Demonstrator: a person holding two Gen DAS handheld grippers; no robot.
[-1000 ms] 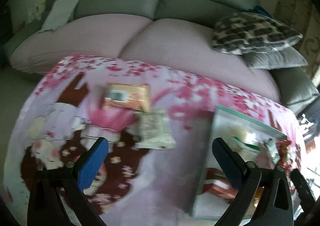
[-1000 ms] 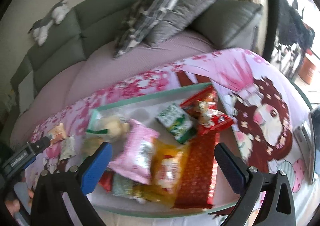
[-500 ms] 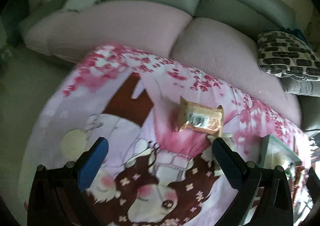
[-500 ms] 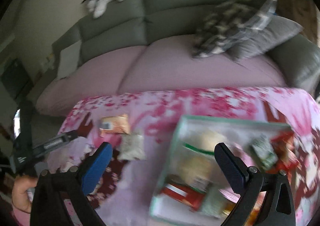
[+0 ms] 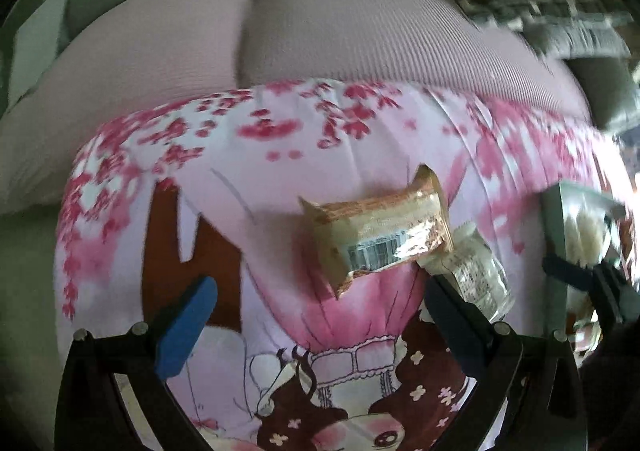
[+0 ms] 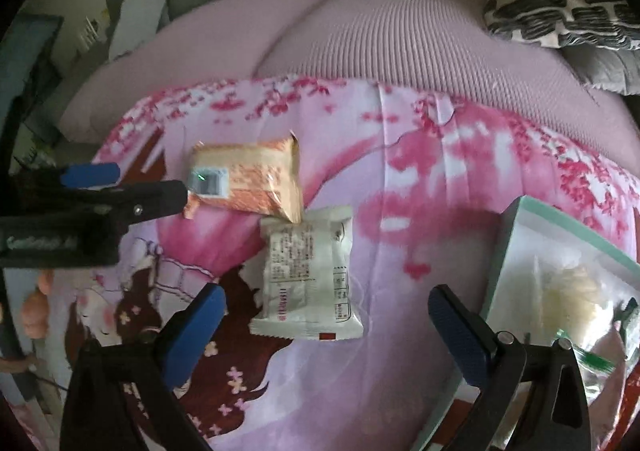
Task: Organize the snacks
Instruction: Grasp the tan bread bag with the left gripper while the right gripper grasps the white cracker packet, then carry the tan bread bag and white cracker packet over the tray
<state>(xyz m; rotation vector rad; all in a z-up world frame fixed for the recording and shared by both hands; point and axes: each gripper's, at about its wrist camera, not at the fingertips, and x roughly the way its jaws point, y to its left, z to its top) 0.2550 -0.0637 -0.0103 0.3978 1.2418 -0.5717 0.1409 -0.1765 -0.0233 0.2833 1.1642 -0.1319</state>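
The orange snack packet (image 5: pixel 380 235) is seen just ahead of the wide-open, empty left claw (image 5: pixel 320 323); the white packet (image 6: pixel 308 275) lies between the spread fingers of the empty right claw (image 6: pixel 328 327), both on the floral-clothed desk (image 6: pixel 400 331).

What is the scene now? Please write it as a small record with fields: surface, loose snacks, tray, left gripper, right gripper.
surface: pink cartoon-print cloth in front of a sofa
loose snacks: orange packet and white packet lying on the cloth, corners touching or overlapping
tray: green-rimmed tray at the right, holding more packets
left gripper: left gripper open, empty, near the orange packet
right gripper: right gripper open, empty, near the white packet
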